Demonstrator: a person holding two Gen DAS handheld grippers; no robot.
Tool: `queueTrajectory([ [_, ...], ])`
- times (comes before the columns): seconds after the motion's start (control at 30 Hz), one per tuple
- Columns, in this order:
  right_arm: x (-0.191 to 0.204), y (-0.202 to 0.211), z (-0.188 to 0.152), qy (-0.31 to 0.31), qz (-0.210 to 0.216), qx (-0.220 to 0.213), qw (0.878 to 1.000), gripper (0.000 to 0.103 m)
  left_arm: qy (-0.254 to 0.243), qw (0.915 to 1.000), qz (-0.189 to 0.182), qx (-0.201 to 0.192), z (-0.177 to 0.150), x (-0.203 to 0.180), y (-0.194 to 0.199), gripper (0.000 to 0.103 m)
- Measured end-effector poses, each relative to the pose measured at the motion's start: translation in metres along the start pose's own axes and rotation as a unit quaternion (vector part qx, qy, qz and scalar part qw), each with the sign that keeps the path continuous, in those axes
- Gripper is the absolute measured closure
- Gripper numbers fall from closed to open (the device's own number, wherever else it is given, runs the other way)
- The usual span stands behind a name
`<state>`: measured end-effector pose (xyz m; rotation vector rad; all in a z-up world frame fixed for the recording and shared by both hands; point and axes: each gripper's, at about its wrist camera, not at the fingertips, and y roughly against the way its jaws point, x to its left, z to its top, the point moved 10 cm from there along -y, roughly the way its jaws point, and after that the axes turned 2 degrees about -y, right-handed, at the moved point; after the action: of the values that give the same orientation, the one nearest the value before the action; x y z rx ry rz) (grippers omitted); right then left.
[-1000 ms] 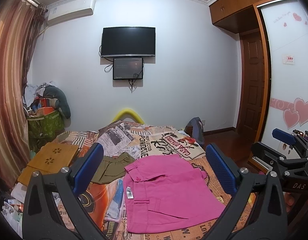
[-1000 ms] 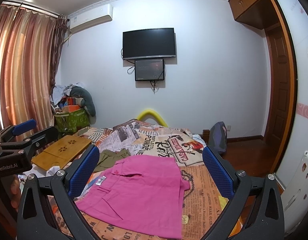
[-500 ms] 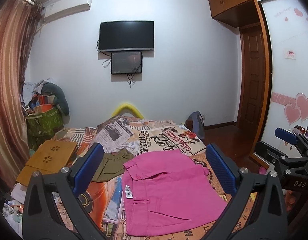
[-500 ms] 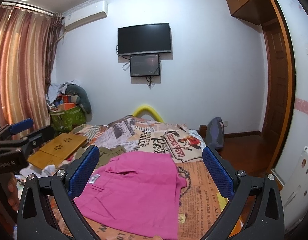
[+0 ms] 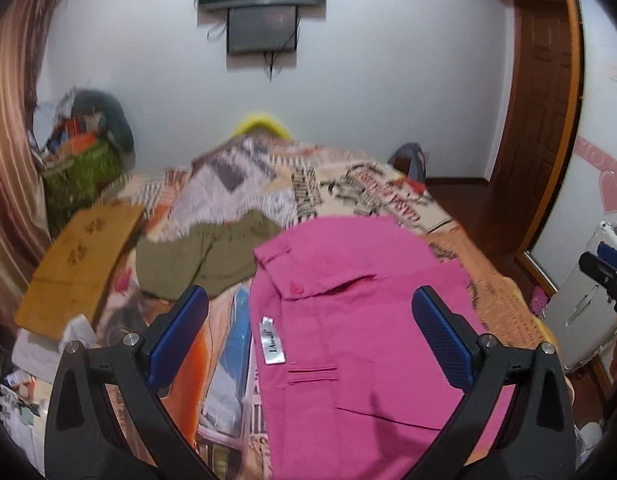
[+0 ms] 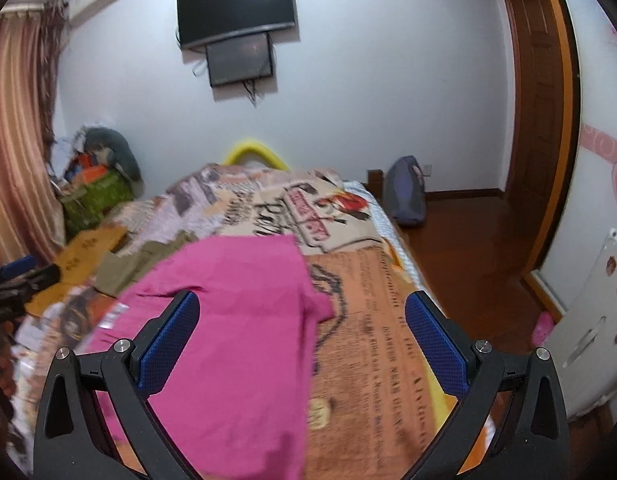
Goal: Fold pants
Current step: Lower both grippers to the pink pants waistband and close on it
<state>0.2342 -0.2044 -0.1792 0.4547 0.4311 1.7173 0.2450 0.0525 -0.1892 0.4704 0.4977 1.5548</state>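
Note:
Pink pants (image 5: 348, 320) lie folded flat on the bed, waistband to the left, with a white label (image 5: 271, 341) showing. They also show in the right wrist view (image 6: 236, 320). My left gripper (image 5: 310, 320) is open and empty, above the pants' waist side. My right gripper (image 6: 302, 326) is open and empty, above the pants' right edge. The right gripper's tip shows at the right edge of the left wrist view (image 5: 604, 268). The left gripper shows at the left edge of the right wrist view (image 6: 16, 280).
The bed (image 6: 372, 320) has a newspaper-print cover. Olive shorts (image 5: 204, 256) lie left of the pants. A wooden lap board (image 5: 80, 264) lies at the bed's left edge. A green basket of clutter (image 5: 80, 172) stands by the curtain. A white appliance (image 5: 584, 308) stands right.
Both grippers have tilted down and moved closer over the pink pants, which now fill more of each view. Both stay open.

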Motion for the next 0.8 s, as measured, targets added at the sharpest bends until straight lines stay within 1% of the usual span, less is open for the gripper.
queueTrajectory([
  [0.03, -0.002, -0.003, 0.001, 0.005, -0.002, 0.004, 1.0, 0.005, 0.004, 0.9999, 0.0, 0.011, -0.003, 0.006, -0.01, 0.009],
  [0.1, -0.003, -0.02, 0.002, 0.018, 0.0, 0.017, 1.0, 0.007, 0.007, 0.9993, -0.003, 0.036, -0.008, 0.014, -0.031, 0.015],
  [0.17, -0.005, -0.035, 0.002, 0.025, 0.004, 0.027, 0.999, 0.009, 0.009, 0.9984, -0.005, 0.055, -0.013, 0.022, -0.051, 0.016],
  [0.2, -0.004, -0.044, 0.001, 0.031, 0.009, 0.033, 0.999, 0.012, 0.008, 0.998, -0.008, 0.061, -0.015, 0.024, -0.059, 0.018],
  [0.23, -0.003, -0.053, -0.001, 0.034, 0.013, 0.04, 0.999, 0.013, 0.008, 0.9975, -0.01, 0.069, -0.016, 0.025, -0.066, 0.022],
  [0.27, -0.002, -0.062, -0.005, 0.036, 0.018, 0.051, 0.998, 0.016, 0.006, 0.9968, -0.012, 0.078, -0.019, 0.026, -0.075, 0.024],
  [0.3, 0.001, -0.074, -0.012, 0.039, 0.026, 0.067, 0.997, 0.017, 0.003, 0.9957, -0.016, 0.092, -0.023, 0.026, -0.086, 0.029],
  [0.33, 0.001, -0.081, -0.015, 0.039, 0.029, 0.072, 0.996, 0.018, -0.001, 0.9943, -0.021, 0.105, -0.027, 0.025, -0.096, 0.034],
  [0.43, 0.004, -0.103, -0.033, 0.042, 0.042, 0.104, 0.993, 0.024, -0.013, 0.9903, -0.031, 0.135, -0.038, 0.022, -0.118, 0.041],
  [0.47, 0.005, -0.11, -0.039, 0.044, 0.047, 0.113, 0.992, 0.029, -0.016, 0.9888, -0.036, 0.144, -0.042, 0.019, -0.123, 0.042],
  [0.5, 0.007, -0.117, -0.045, 0.044, 0.053, 0.122, 0.99, 0.033, -0.019, 0.9873, -0.043, 0.152, -0.045, 0.016, -0.13, 0.047],
  [0.57, 0.008, -0.127, -0.053, 0.041, 0.059, 0.137, 0.988, 0.035, -0.021, 0.9826, -0.06, 0.174, -0.055, 0.012, -0.142, 0.051],
  [0.6, 0.009, -0.132, -0.057, 0.04, 0.064, 0.145, 0.986, 0.036, -0.019, 0.9813, -0.062, 0.181, -0.058, 0.012, -0.147, 0.052],
  [0.7, 0.014, -0.142, -0.064, 0.041, 0.082, 0.159, 0.983, 0.037, -0.018, 0.978, -0.066, 0.197, -0.065, 0.015, -0.16, 0.059],
  [0.77, 0.018, -0.15, -0.068, 0.042, 0.094, 0.168, 0.98, 0.037, -0.012, 0.9753, -0.082, 0.205, -0.069, 0.014, -0.165, 0.061],
  [0.8, 0.02, -0.153, -0.07, 0.044, 0.099, 0.174, 0.979, 0.039, -0.011, 0.9747, -0.086, 0.206, -0.069, 0.013, -0.165, 0.061],
])
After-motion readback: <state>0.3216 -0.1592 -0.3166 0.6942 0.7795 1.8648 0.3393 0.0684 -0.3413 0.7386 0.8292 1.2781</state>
